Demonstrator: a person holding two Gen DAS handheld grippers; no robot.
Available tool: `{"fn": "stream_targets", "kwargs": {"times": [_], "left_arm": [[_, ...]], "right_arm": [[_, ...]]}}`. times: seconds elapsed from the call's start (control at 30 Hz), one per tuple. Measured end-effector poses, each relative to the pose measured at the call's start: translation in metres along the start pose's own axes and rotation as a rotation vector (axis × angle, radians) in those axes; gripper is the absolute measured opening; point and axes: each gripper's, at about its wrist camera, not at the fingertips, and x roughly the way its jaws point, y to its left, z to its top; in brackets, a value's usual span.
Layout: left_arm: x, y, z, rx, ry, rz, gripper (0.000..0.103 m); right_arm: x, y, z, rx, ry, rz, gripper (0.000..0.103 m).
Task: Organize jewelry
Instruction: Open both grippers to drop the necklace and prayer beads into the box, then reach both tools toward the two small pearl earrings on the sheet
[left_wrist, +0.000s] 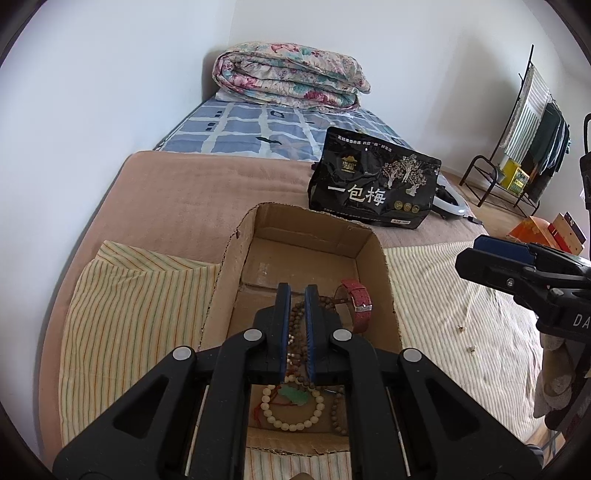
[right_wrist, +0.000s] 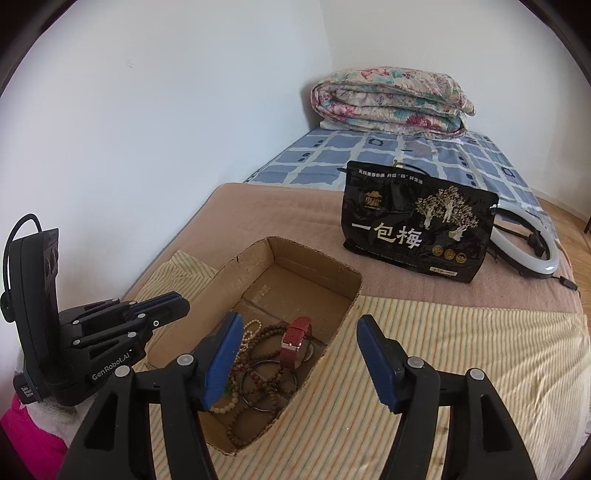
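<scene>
L gripper (left_wrist: 296, 291) is hovering over the cardboard box (left_wrist: 384, 280), pads nearly pressed together w/ a thin gap. Beads are showing thru the gap but they look like they're lying on the box floor below, not pinched; nothing visibly hanging from the pads in R cam either. So calling it closed on nothing, low confidence.

R gripper (right_wrist: 295, 354) is sitting w/ jaws spread wide, empty, straddling the box's right wall, over the striped cloth (right_wrist: 461, 354).

Directly under L gripper: cream bead bracelet (left_wrist: 295, 410) w/ a green pendant (left_wrist: 295, 397) lying on it. Dark wooden bead strands (right_wrist: 266, 373) are tangling around it, plus a thin bangle ring (right_wrist: 269, 384) in the pile. Just ahead-right of L pads: red-strap watch (left_wrist: 356, 302), leaning near the right wall.

Progress, judging from this: most pieces are already sitting in the box, but heaped in the near half, not sorted. Far half of the box floor is bare. On the cloth right of the box, two tiny specks (left_wrist: 465, 338), possibly earrings, too small to tell. If so, those are still left to collect; R gripper is nearest to them.

Further out ahead of both: black snack bag (right_wrist: 417, 225) standing on the tan blanket (left_wrist: 192, 184), ring light (right_wrist: 532, 251) lying behind-right of it. Not task items, I think.
</scene>
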Motion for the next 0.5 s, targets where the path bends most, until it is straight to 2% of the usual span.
{"fn": "stream_targets", "kwargs": {"times": [0.07,0.1,0.2,0.5], "left_arm": [[-0.003,-0.008,-0.001,0.004,-0.004,-0.014,0.026],[-0.005,-0.012,-0.002,0.003,-0.006,-0.025,0.029],[-0.007,-0.029,-0.003,0.015,-0.009,-0.048,0.031],[-0.002,-0.094,-0.013,0.096,0.0,-0.132,0.031]], "right_arm": [[-0.011,-0.007,-0.003,-0.018,-0.02,-0.018,0.072],[-0.016,-0.011,-0.004,-0.026,-0.029,-0.027,0.075],[-0.032,-0.025,-0.01,-0.044,-0.051,-0.047,0.082],[-0.071,-0.088,-0.039,-0.018,-0.078,-0.124,0.087]]}}
